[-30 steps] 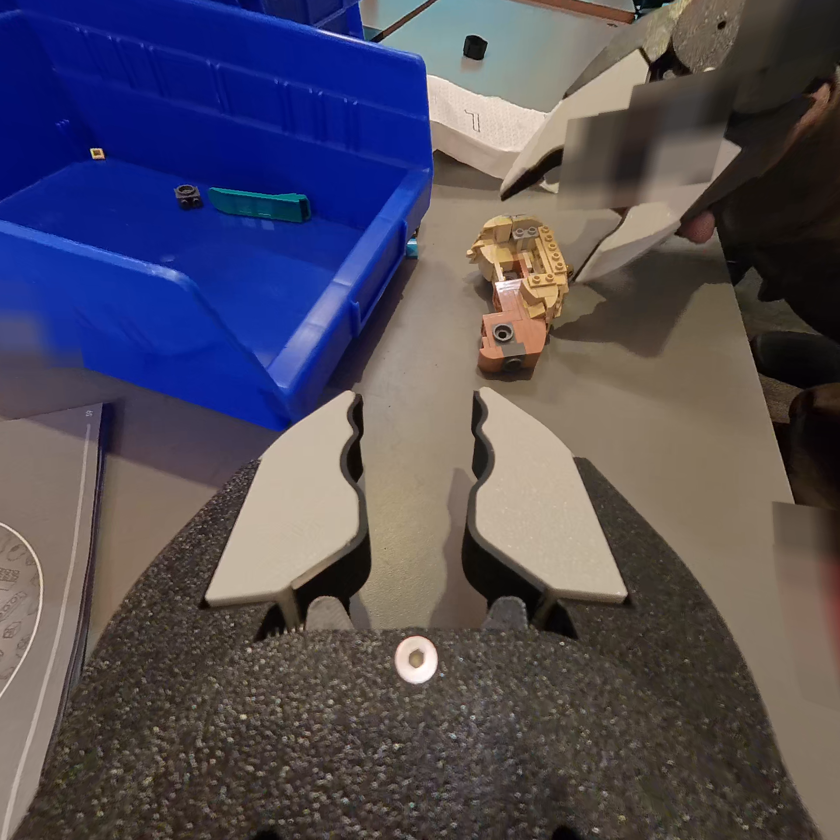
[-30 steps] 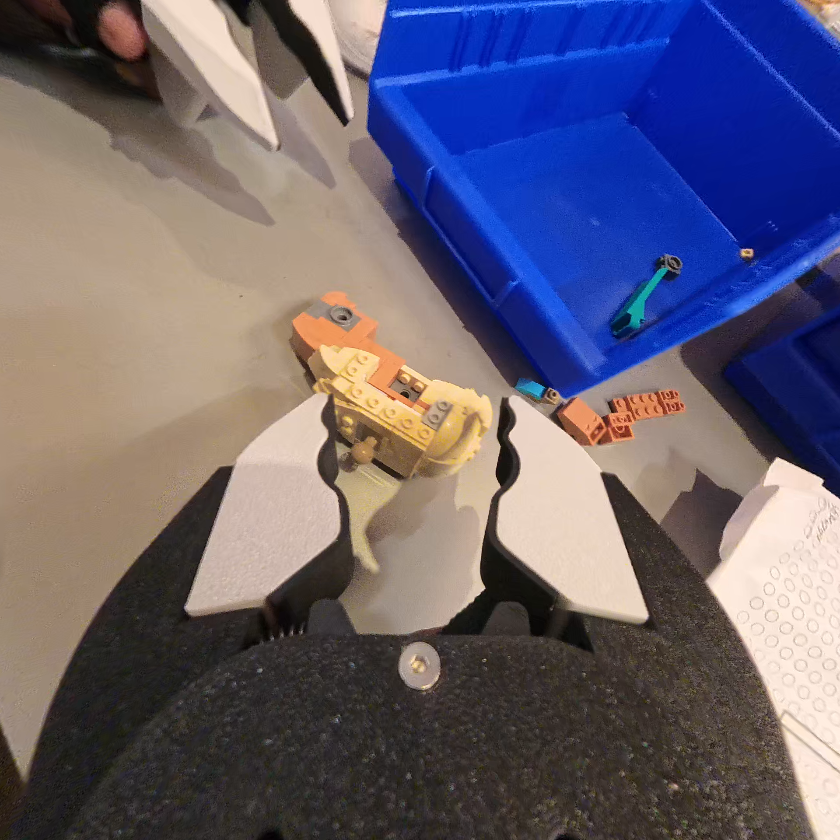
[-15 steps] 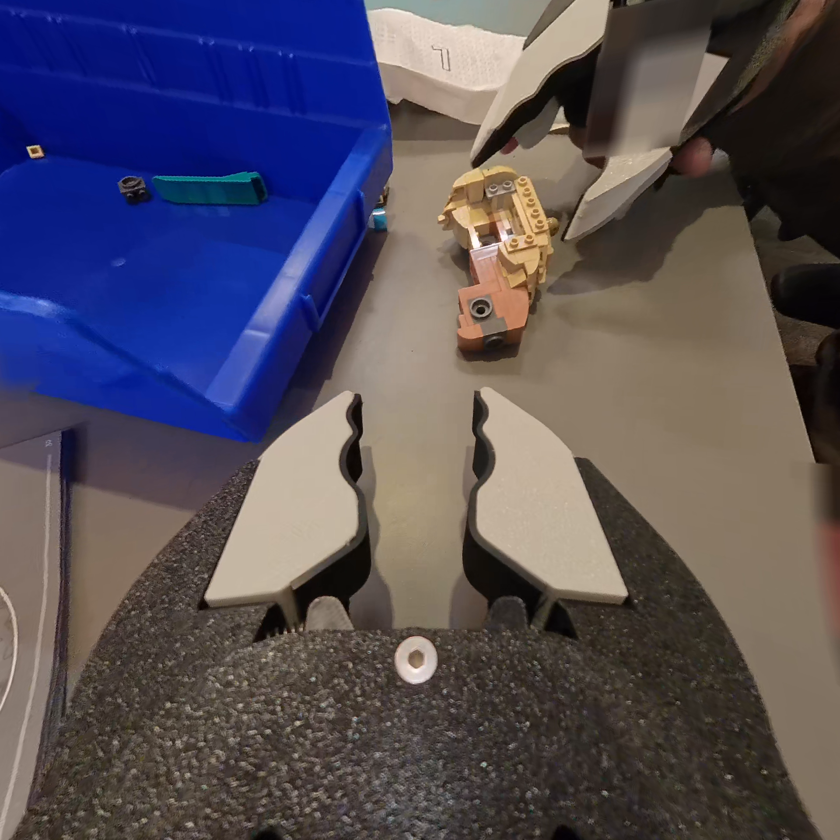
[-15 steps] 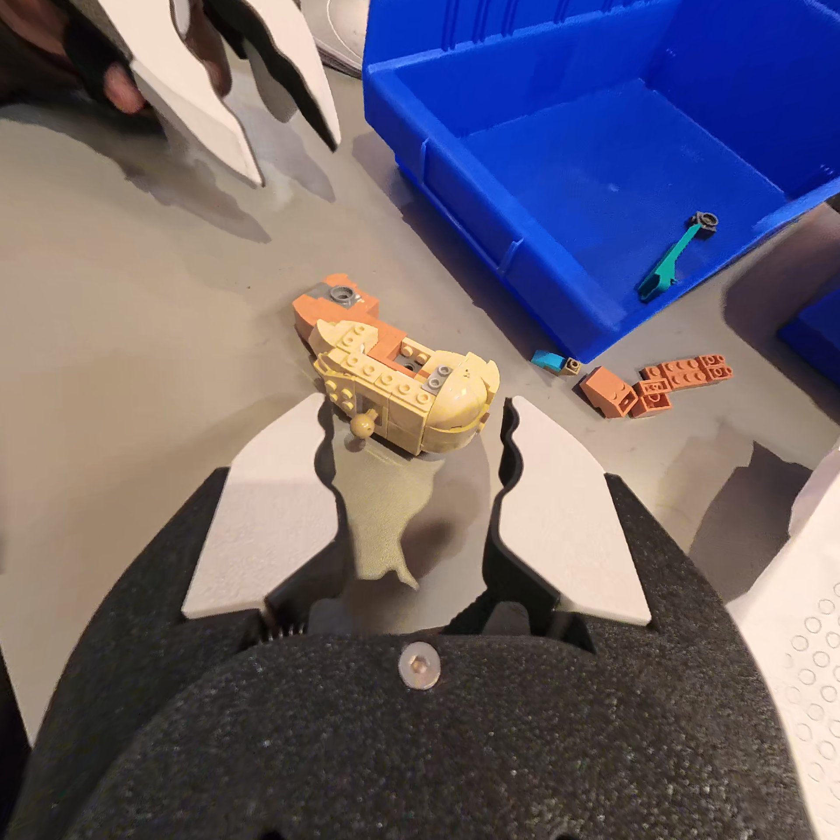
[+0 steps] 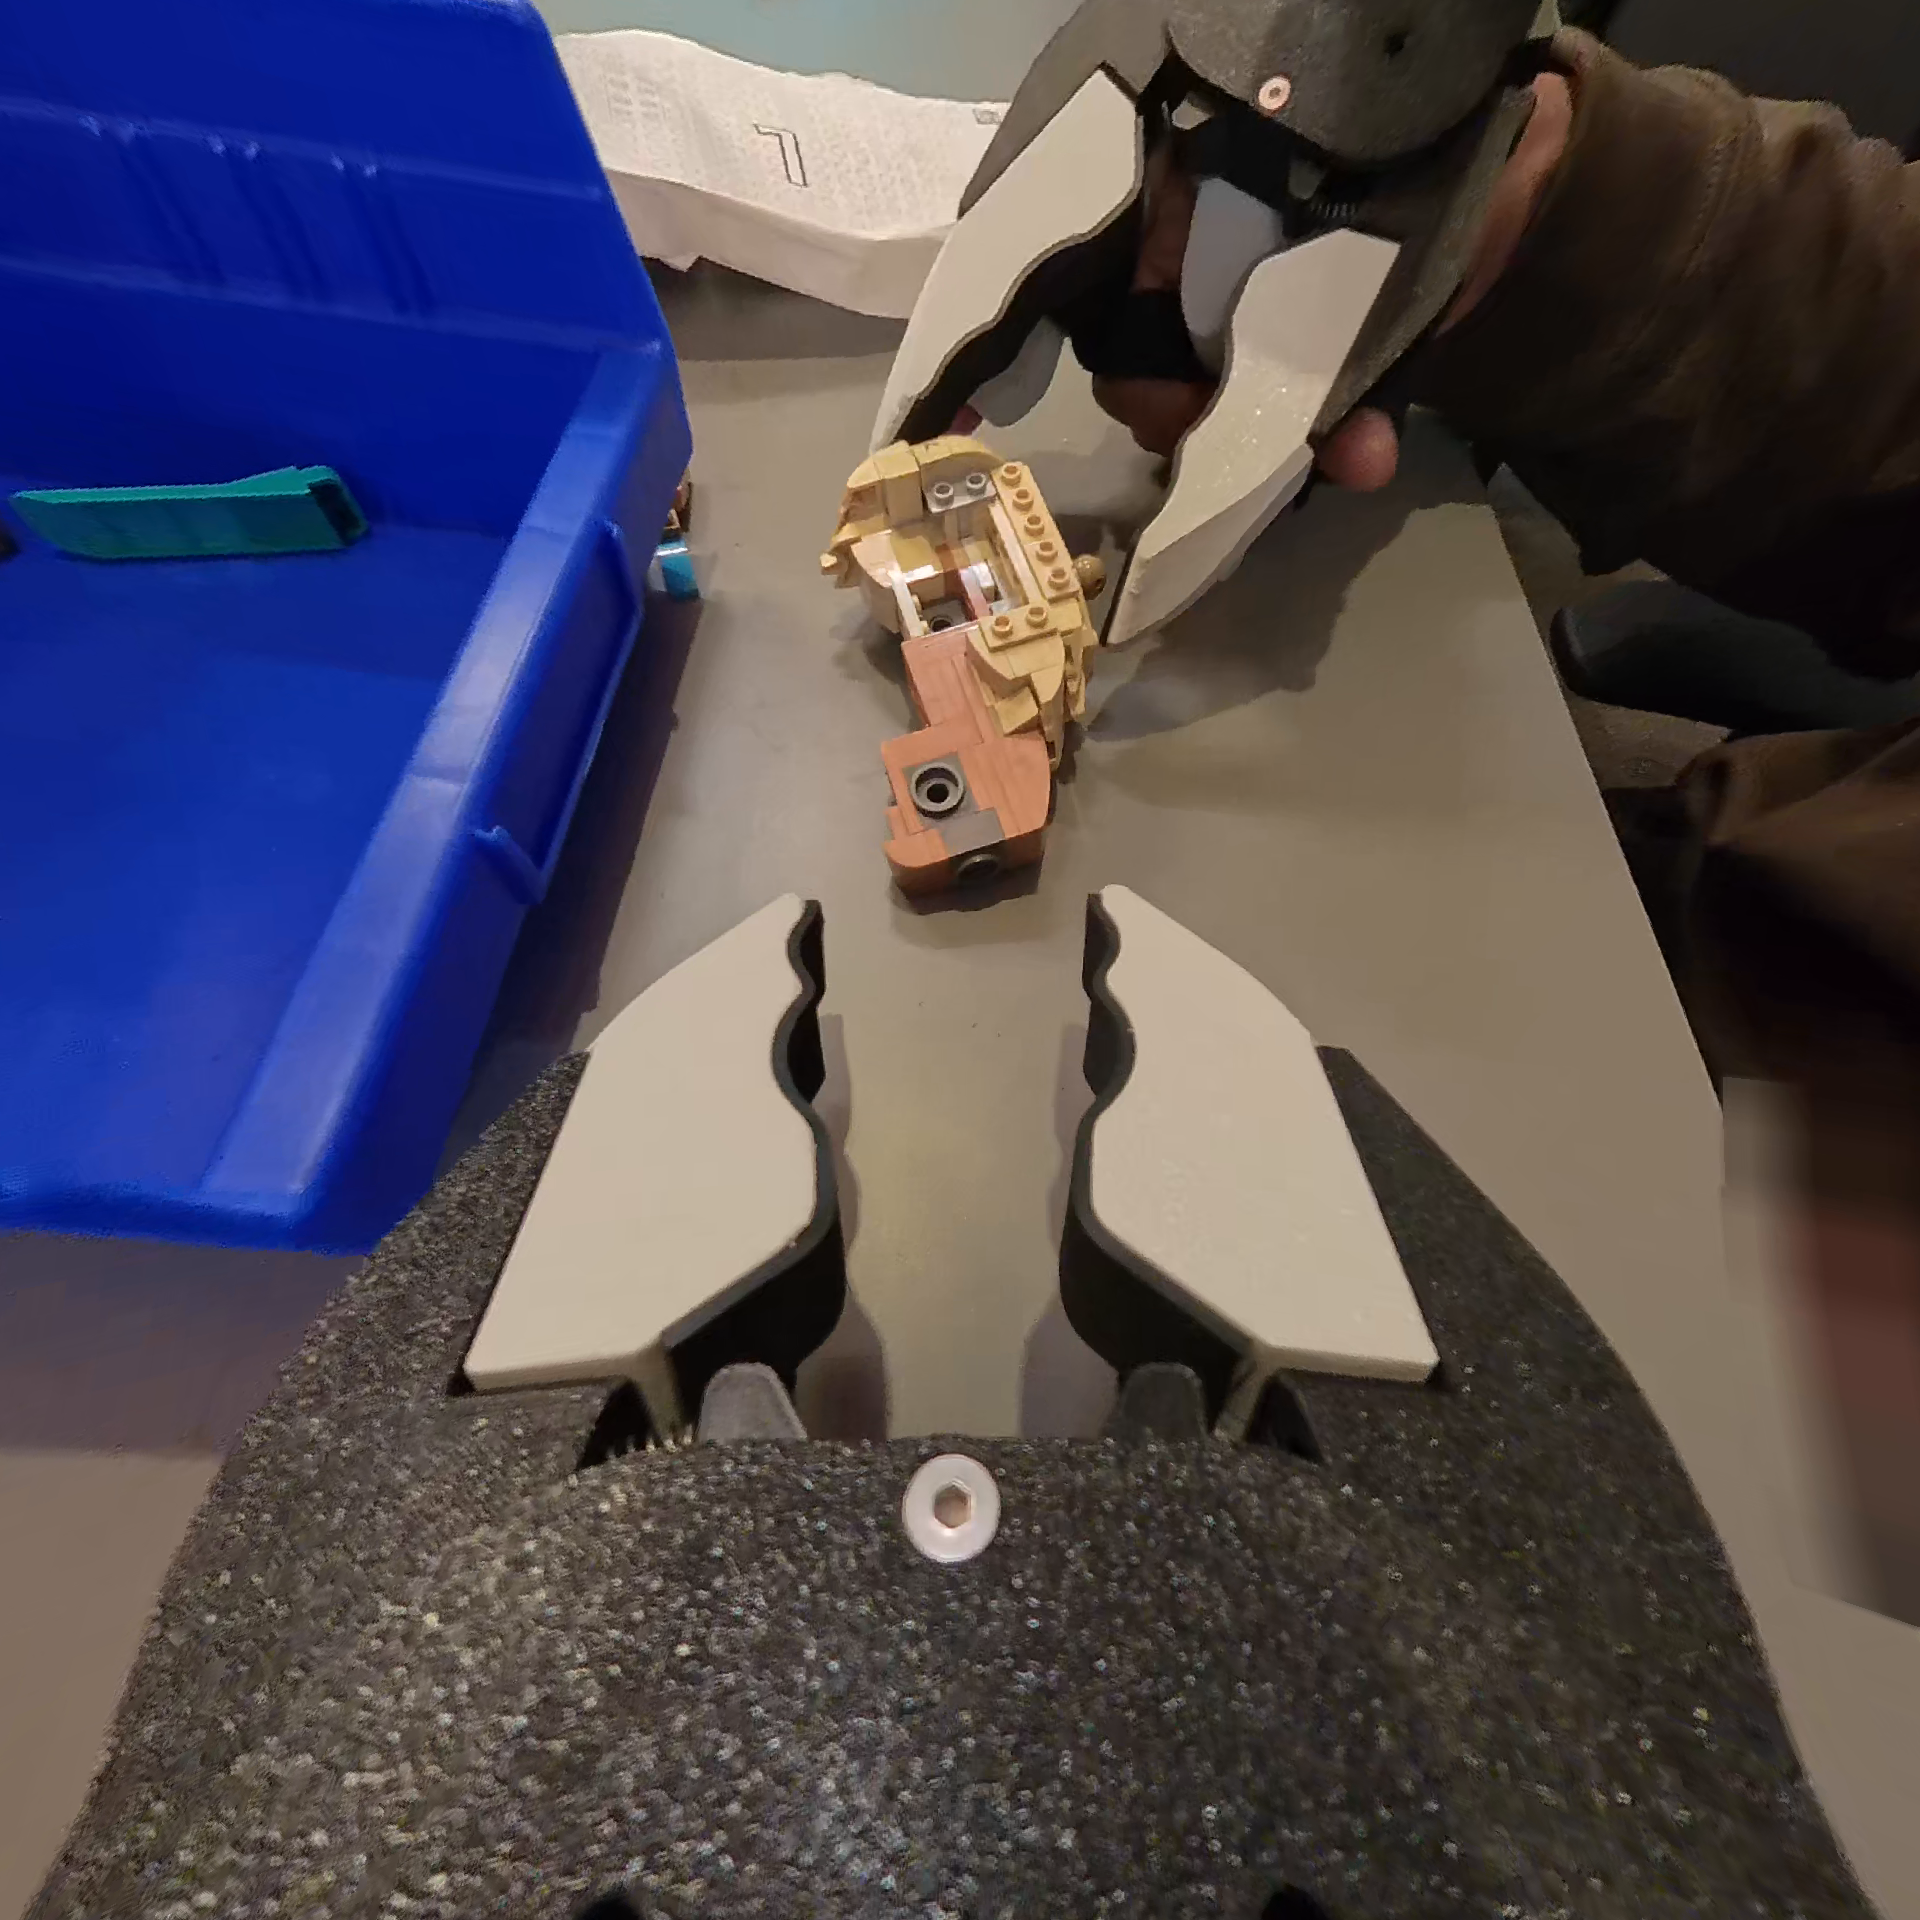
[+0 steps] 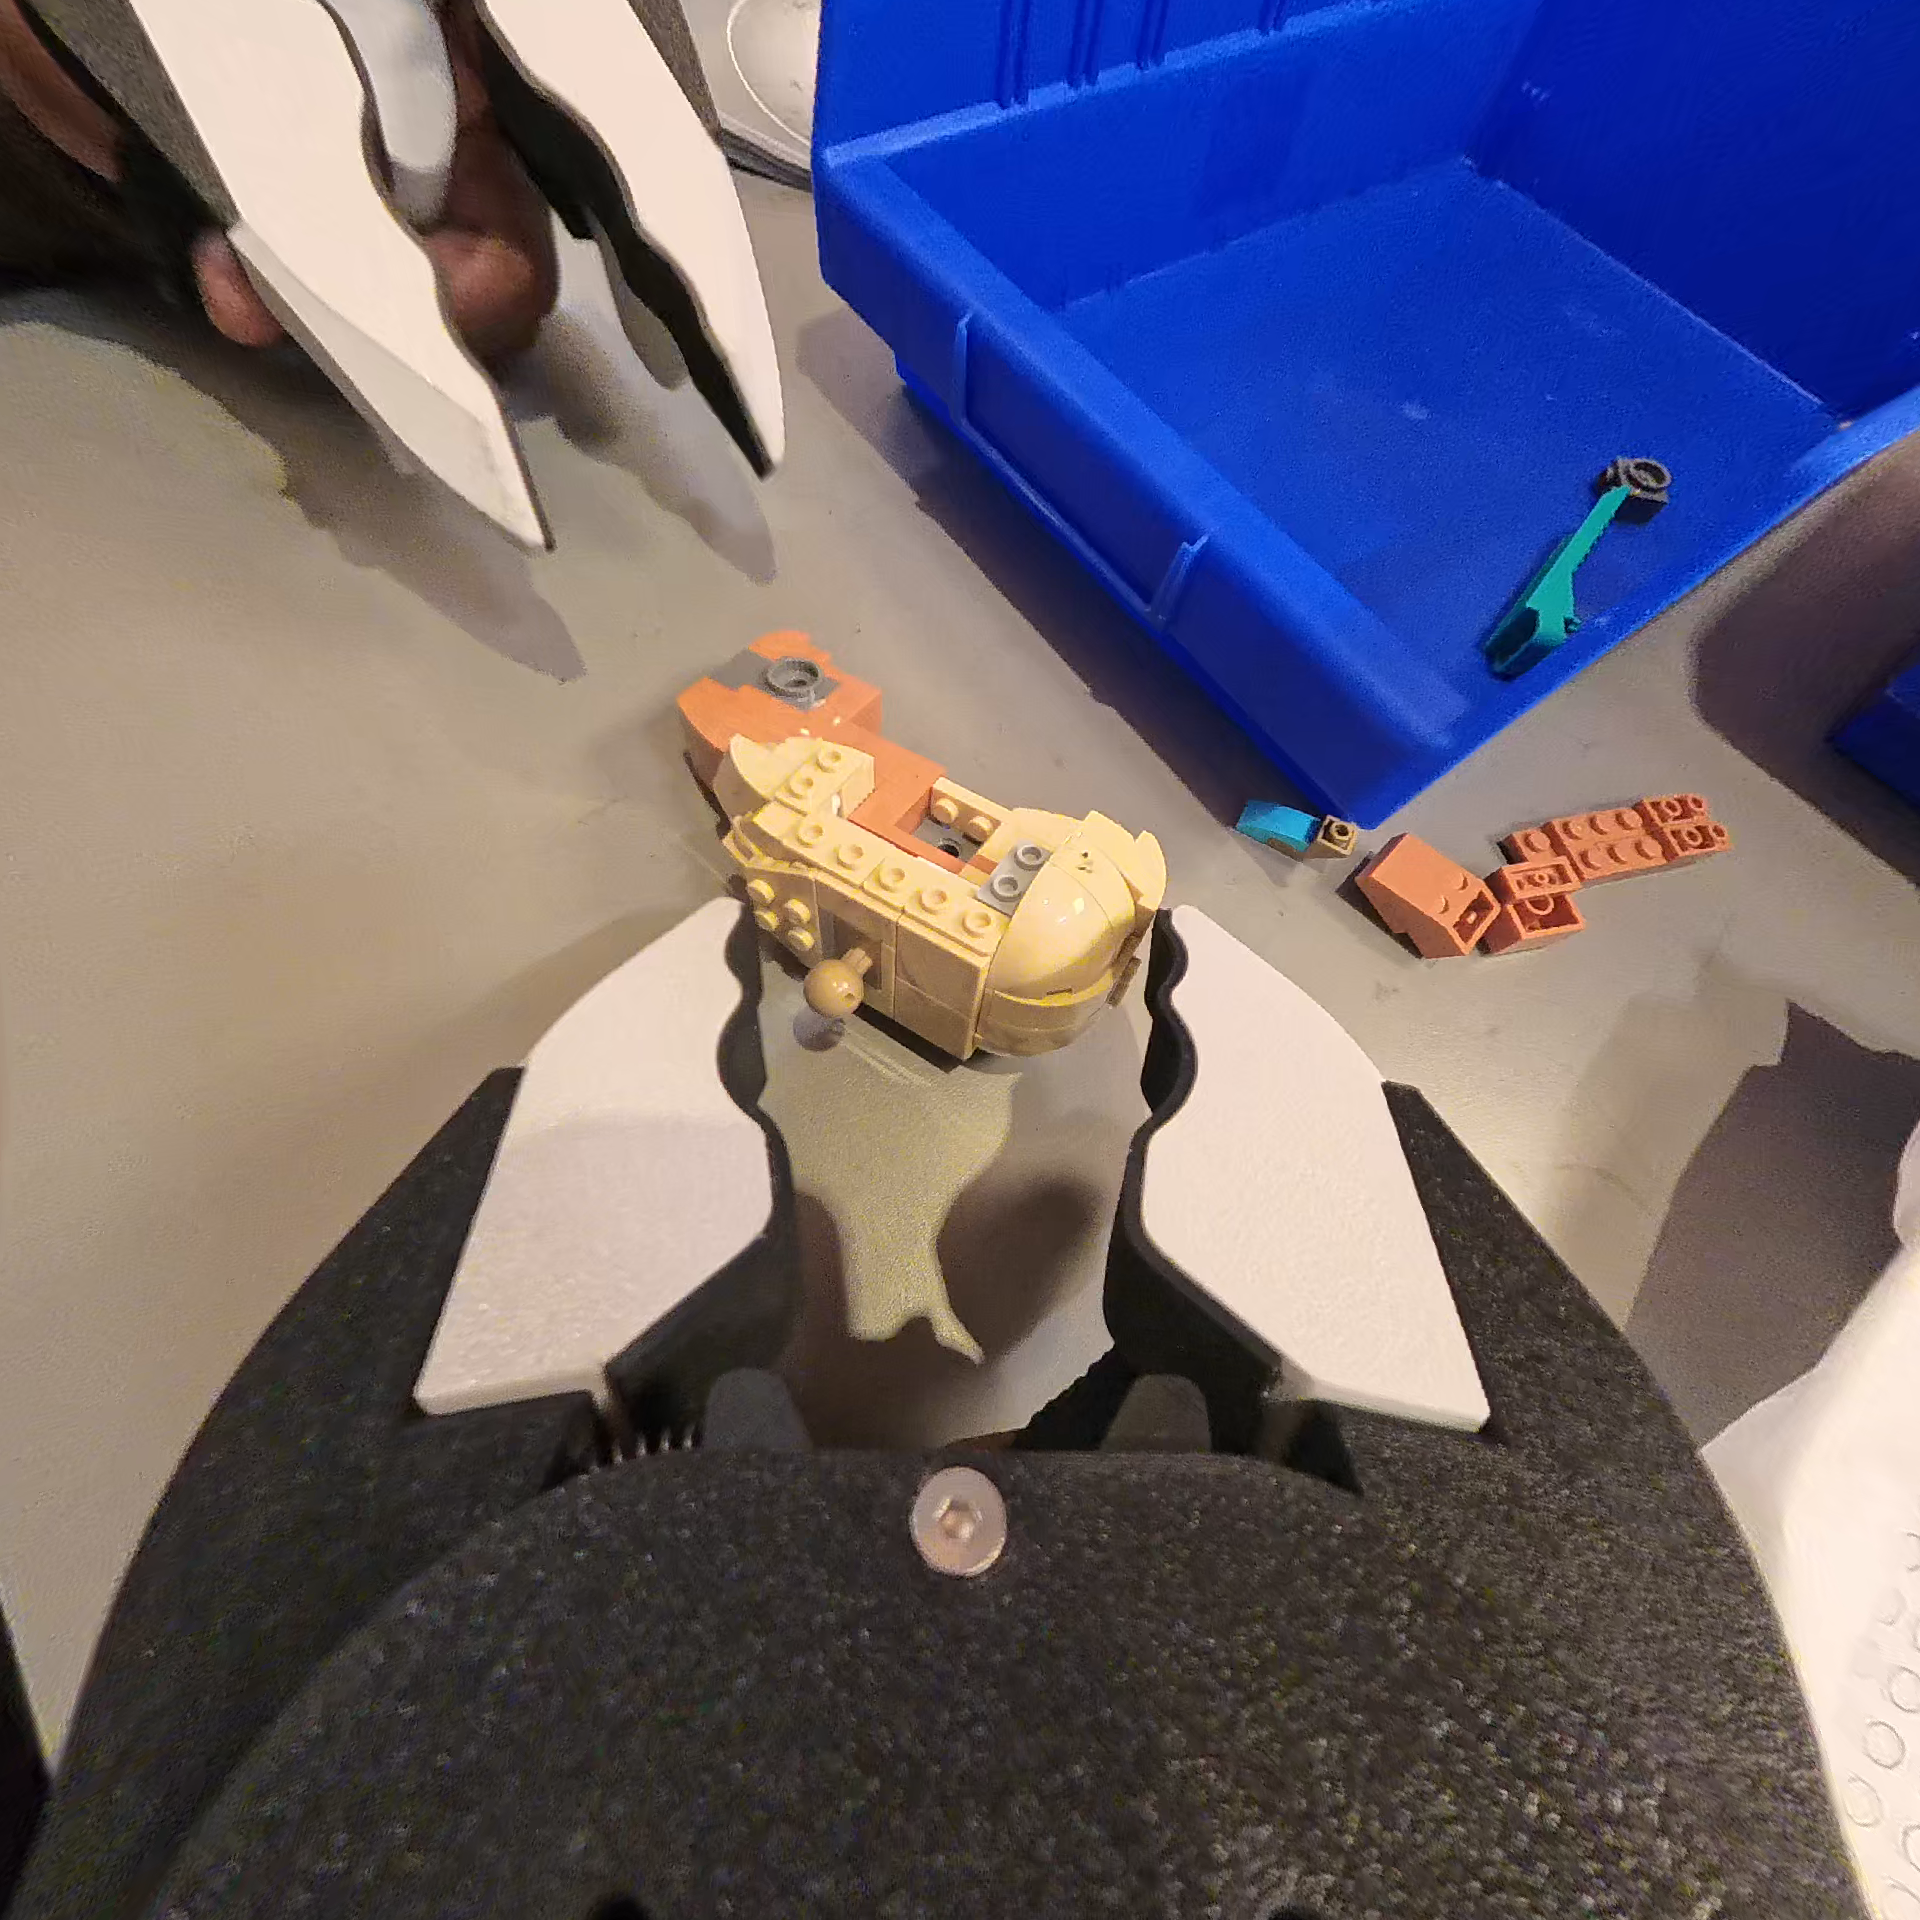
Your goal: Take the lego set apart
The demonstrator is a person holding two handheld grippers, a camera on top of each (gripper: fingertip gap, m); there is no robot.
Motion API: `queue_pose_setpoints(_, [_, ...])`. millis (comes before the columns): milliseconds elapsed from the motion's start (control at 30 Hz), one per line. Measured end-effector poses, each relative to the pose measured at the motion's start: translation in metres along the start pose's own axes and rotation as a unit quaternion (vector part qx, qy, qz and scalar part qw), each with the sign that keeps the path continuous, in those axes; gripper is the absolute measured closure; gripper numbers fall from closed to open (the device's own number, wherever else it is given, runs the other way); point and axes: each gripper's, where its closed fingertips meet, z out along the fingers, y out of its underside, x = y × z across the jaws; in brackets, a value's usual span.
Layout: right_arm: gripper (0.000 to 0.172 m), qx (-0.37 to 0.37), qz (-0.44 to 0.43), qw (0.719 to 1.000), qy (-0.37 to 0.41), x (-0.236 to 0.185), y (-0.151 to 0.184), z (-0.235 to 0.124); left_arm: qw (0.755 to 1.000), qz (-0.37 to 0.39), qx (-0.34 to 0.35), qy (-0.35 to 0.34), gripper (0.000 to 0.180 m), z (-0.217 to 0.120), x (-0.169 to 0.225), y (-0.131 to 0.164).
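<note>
On the grey surface (image 5: 1247,883), our right claw (image 6: 951,935) straddles, unclamped, the tan-and-brown toy-brick model (image 6: 914,883); our left claw (image 5: 951,914), at its 6 o'clock, gapes empty.

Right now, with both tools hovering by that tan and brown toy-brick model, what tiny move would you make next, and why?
Probably close the right tool on the tan and reddish-brown toy-brick model. Its open fingers already flank the rounded tan end, which lies on the grey table, with no firm pinch visible. The left tool is open and short of the brown end.
</note>
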Motion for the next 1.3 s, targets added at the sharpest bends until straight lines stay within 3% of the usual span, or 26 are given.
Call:
queue_pose_setpoints(200, [0.102,0.041,0.024,0.999,-0.018,0.001,-0.007,-0.008,0.999,0.019,-0.001,0.034,0.132,0.005,0.004,-0.003])
queue_pose_setpoints(367, [0.103,0.06,0.064,0.996,-0.036,0.006,-0.011,-0.011,0.998,0.039,0.05,-0.001,0.131,-0.007,0.003,-0.011])
queue_pose_setpoints(533, [0.107,0.073,0.091,0.992,-0.046,0.011,-0.013,-0.014,0.998,0.048,0.045,-0.01,0.131,-0.006,0.003,-0.009])
queue_pose_setpoints(900, [0.108,0.042,0.048,0.998,-0.024,0.005,-0.007,-0.007,0.997,0.06,0.034,-0.024,0.131,-0.004,0.003,-0.007])
queue_pose_setpoints(1300, [0.11,0.048,0.058,0.997,-0.025,0.007,-0.008,-0.008,0.996,0.071,0.034,-0.039,0.131,-0.004,0.002,-0.007])
